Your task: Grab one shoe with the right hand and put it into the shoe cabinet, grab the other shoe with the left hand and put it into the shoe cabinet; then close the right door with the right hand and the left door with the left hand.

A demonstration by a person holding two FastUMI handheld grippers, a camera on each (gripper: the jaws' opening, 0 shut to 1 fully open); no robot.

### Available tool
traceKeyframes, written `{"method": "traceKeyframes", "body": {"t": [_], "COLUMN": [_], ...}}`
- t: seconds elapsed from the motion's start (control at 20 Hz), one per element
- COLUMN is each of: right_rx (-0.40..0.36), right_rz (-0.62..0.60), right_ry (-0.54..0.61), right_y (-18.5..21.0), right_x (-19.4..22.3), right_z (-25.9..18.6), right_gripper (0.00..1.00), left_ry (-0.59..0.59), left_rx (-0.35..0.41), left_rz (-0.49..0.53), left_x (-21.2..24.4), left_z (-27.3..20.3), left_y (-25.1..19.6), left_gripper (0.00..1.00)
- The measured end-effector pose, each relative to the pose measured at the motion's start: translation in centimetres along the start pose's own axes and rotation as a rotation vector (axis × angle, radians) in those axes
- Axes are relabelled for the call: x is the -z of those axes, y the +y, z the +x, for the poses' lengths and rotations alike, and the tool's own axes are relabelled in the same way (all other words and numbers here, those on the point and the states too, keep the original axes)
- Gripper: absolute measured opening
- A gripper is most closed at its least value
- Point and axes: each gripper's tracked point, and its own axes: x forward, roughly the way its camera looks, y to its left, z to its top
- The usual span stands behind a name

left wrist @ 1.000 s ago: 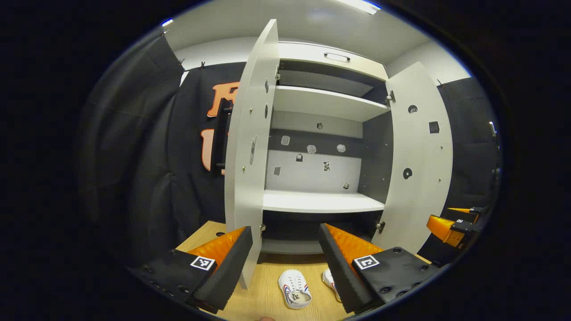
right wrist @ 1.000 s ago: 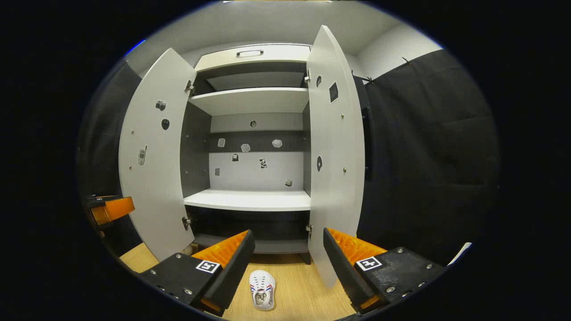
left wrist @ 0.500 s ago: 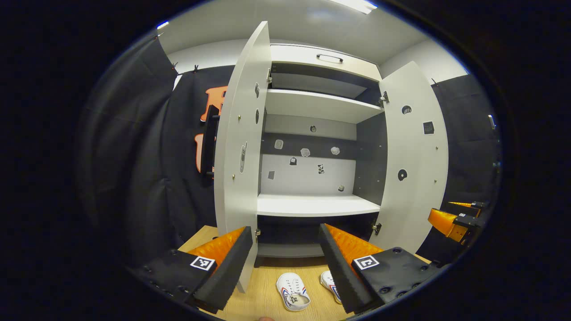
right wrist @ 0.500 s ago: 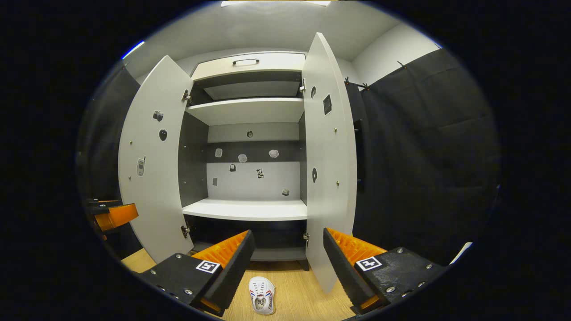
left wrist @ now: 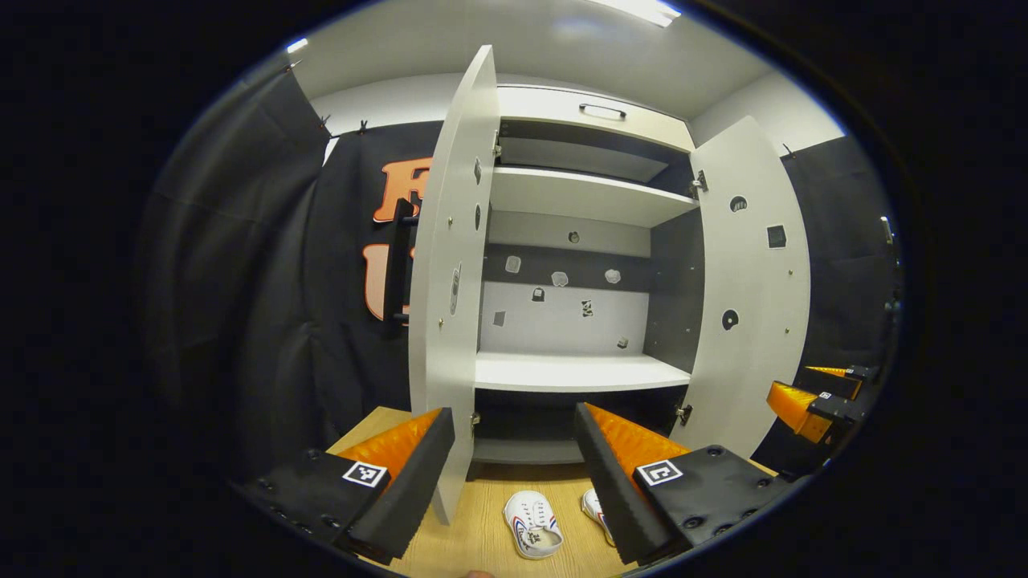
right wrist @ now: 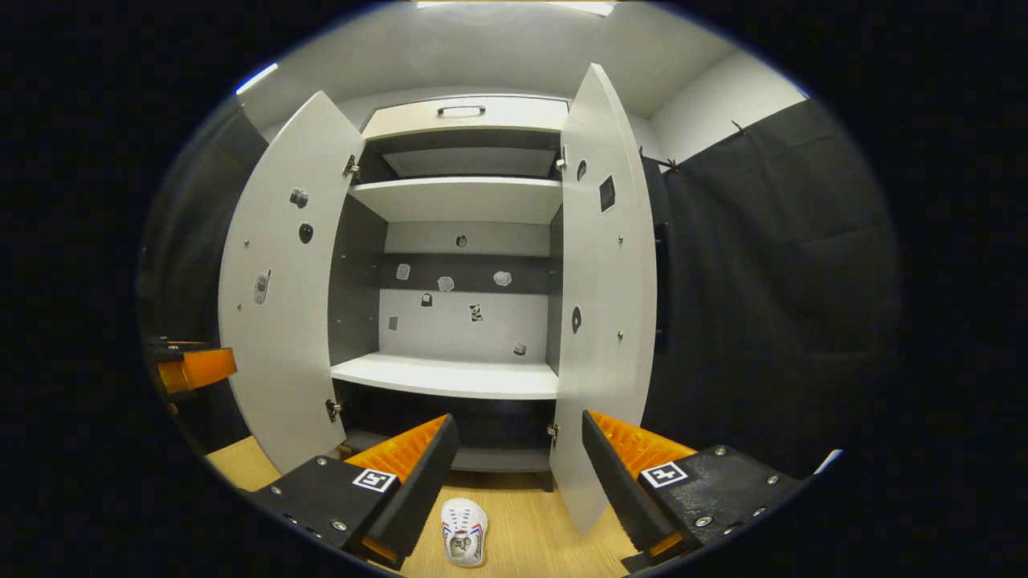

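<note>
Barely anything has shifted: both views wobble slightly, no approach begun. Left gripper point(left wrist: 514, 474) and right gripper point(right wrist: 514, 474) hang with jaws wide, empty. Two white canvas shoes point(left wrist: 532, 523) point(left wrist: 593, 509) lie on the pale wood floor point(left wrist: 474, 538) before the white two-door shoe cabinet point(right wrist: 466, 377), doors open, black cloth around

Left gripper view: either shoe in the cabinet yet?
No. Both white shoes lie on the wooden floor in front of the open cabinet, whose visible shelves are bare.
</note>
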Motion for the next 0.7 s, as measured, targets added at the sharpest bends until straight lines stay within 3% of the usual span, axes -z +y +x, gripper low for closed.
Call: {"method": "traceKeyframes", "body": {"t": [0.1,0.15,0.35,0.7], "right_rx": [-0.025,-0.044,-0.073,-0.088], "right_rz": [-0.009,0.006,0.045,-0.006], "right_ry": [0.026,0.044,0.118,0.282], "right_y": [0.9,1.5,3.2,6.1], "right_x": [1.5,2.4,6.9,17.7], "right_z": [0.6,0.8,2.6,6.6], "right_gripper": [0.91,0.95,0.95,0.95], "left_ry": [0.006,0.01,0.031,0.05], "left_rx": [-0.005,-0.006,-0.021,-0.061], "left_rz": [-0.001,-0.004,-0.005,0.001], "left_x": [0.2,0.3,1.0,1.5], "left_z": [-0.2,-0.4,-1.1,-2.2], "left_y": [0.0,0.1,0.7,2.5], "left_gripper": [0.97,0.95,0.97,0.97]}}
